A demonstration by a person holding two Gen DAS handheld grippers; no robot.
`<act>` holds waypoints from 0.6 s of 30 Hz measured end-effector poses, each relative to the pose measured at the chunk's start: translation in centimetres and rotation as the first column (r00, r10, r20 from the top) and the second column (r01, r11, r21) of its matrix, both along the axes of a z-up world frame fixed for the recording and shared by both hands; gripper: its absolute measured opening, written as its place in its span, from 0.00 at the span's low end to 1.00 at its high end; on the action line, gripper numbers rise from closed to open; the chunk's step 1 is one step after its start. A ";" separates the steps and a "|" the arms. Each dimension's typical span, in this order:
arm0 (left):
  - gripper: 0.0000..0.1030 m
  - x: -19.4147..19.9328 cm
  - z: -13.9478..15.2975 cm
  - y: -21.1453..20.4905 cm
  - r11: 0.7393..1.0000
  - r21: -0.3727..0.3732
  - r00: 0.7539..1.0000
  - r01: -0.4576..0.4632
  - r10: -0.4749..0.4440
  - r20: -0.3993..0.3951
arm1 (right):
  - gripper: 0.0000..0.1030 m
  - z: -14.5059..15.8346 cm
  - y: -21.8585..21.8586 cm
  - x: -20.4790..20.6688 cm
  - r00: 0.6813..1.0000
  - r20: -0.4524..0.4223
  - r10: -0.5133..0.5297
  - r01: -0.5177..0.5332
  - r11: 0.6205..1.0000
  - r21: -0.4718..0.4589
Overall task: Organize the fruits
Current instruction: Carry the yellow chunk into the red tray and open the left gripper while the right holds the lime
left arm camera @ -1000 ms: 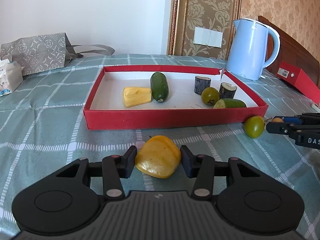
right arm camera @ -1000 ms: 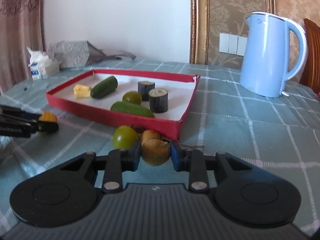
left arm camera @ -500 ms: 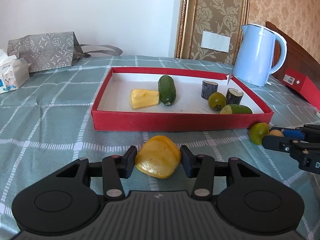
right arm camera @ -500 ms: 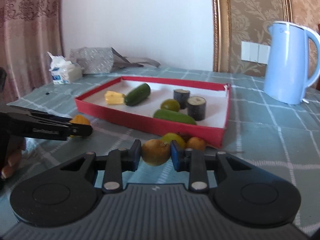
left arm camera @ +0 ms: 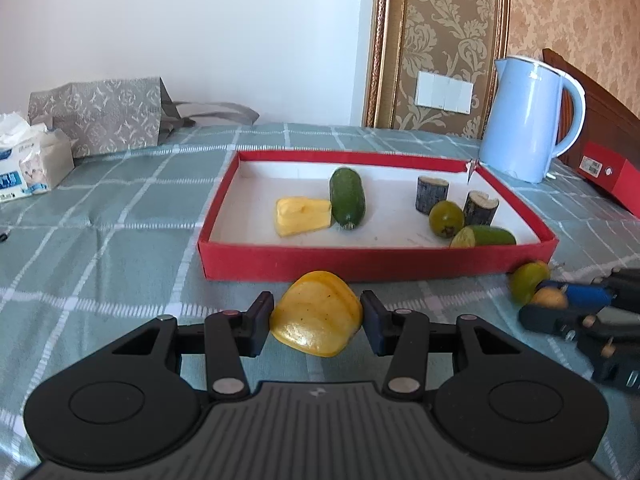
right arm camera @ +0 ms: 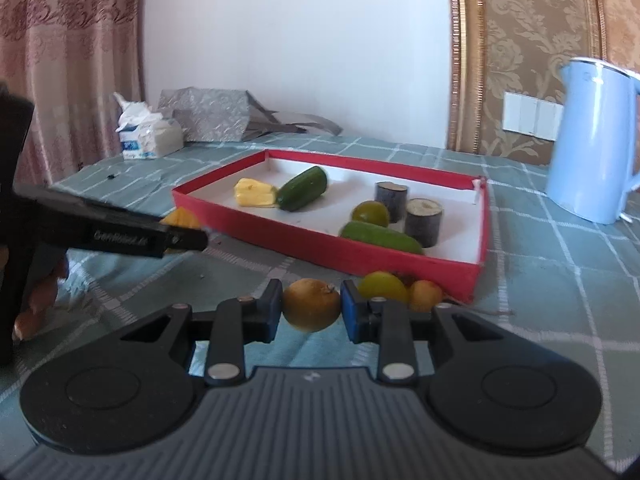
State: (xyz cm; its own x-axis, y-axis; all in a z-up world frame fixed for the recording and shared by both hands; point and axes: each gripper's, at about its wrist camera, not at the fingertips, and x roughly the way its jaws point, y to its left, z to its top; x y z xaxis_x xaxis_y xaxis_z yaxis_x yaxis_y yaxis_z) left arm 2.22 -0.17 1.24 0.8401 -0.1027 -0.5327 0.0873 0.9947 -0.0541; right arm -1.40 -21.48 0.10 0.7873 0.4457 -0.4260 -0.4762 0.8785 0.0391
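**Both grippers loaded, red tray waiting just ahead**

The left gripper (left arm camera: 316, 322) has its jaws closed on a yellow wedge-shaped fruit piece (left arm camera: 316, 314), pinched across its broad sides, so the flat faces give the pads a firm seat. It sits just short of the near wall of the red tray (left arm camera: 360, 262), likely because the wall must be cleared before the piece can go in.

The right gripper (right arm camera: 311, 310) grips a round brownish-yellow fruit (right arm camera: 311, 309) at its widest part, the steadiest hold on something that could roll. Just beside it, against the tray's near corner, a green round fruit (right arm camera: 382, 286) and a small orange fruit (right arm camera: 426, 295) lie on the checked surface (right arm camera: 560, 288), not yet collected.

Inside the tray the sorting reads as grouped: a yellow chunk (left arm camera: 302, 216) touching a dark green cucumber-like fruit (left arm camera: 347, 197) on one side; two dark cut cylinders (left arm camera: 432, 193), a green round fruit and a cut green fruit (left arm camera: 484, 236) on the other. The held wedge probably belongs with the yellow chunk. A blue kettle (left arm camera: 524, 120) stands behind the tray.
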 end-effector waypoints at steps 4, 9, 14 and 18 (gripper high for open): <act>0.45 0.5 1.1 -0.1 1.000 0.021 1.000 -0.006 0.005 0.028 | 0.28 0.1 1.0 0.1 1.000 0.003 0.029 -0.029 0.999 -0.019; 0.45 2.2 2.8 0.1 0.999 0.033 0.998 -0.011 0.008 0.065 | 0.28 -0.2 1.0 0.1 0.999 -0.013 0.036 -0.036 0.999 -0.015; 0.45 5.2 3.4 0.0 0.998 0.051 0.997 -0.026 0.022 0.069 | 0.28 -0.2 1.1 0.0 0.999 -0.011 0.035 -0.035 0.999 -0.015; 0.45 7.8 2.6 -0.1 0.998 0.057 0.999 -0.039 0.037 0.034 | 0.28 -0.3 1.0 0.2 0.999 -0.020 0.037 -0.037 0.999 -0.009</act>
